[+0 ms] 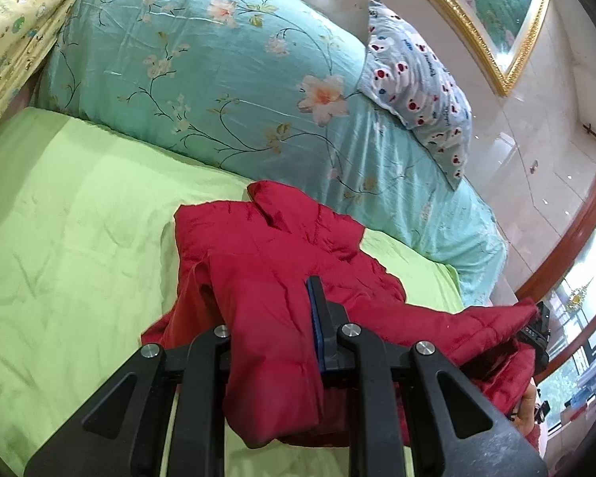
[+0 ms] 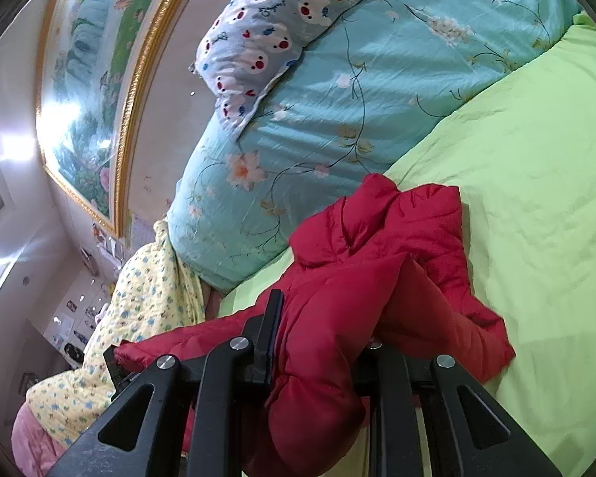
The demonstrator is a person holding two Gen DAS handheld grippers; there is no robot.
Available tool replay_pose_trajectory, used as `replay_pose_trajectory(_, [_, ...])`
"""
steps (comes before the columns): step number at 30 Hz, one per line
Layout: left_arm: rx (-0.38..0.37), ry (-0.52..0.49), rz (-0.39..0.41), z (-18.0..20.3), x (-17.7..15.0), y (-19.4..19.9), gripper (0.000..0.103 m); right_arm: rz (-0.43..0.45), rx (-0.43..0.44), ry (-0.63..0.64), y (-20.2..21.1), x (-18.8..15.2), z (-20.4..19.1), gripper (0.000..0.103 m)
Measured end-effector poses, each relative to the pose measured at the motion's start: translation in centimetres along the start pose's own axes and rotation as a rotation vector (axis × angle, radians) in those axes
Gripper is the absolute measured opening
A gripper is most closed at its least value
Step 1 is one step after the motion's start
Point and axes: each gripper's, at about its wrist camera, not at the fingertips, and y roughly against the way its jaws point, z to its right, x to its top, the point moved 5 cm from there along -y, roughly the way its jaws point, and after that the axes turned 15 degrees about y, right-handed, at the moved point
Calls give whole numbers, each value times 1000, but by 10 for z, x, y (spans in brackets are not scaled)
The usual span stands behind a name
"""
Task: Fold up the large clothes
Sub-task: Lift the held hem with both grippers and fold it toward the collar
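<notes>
Black linkage arms fill the bottom of the left wrist view, and the left gripper (image 1: 282, 318) is clamped on a fold of the red padded jacket (image 1: 282, 246); only its right finger (image 1: 318, 318), with a blue pad, shows, the other buried in cloth. The jacket runs away from the camera across the green sheet (image 1: 79, 218), its far, notched end pointing toward the turquoise floral duvet (image 1: 202, 71), where a grey cartoon-print pillow (image 1: 417, 83) rests. A stretched edge runs right to the other gripper (image 1: 536, 330).

Red fabric likewise drapes over the right gripper (image 2: 318, 338) in its own view, pinched tight against the visible left finger (image 2: 270, 330). Here the jacket (image 2: 377, 262) lies lengthwise up the frame on the sheet (image 2: 536, 198), its far end just beside the duvet (image 2: 318, 111). A yellow patterned quilt (image 2: 151, 298) lies at left.
</notes>
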Motion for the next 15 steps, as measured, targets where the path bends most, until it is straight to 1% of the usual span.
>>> replay_pose_trajectory(5, [47,-27,9,3,20,-29,18,5,-40,-34,-22,15,17,22])
replay_pose_trajectory(8, [73,-26,12,2,33,-50,18,7,-79,-48,-38,27,30,23])
replay_pose_trajectory(12, [106,9,1,-8,52,-84,19,3,-120,-98,-64,40,56,24])
replay_pose_trajectory(15, [158,47,1,-16,62,-113,20,-17,-170,-118,-89,47,75,26])
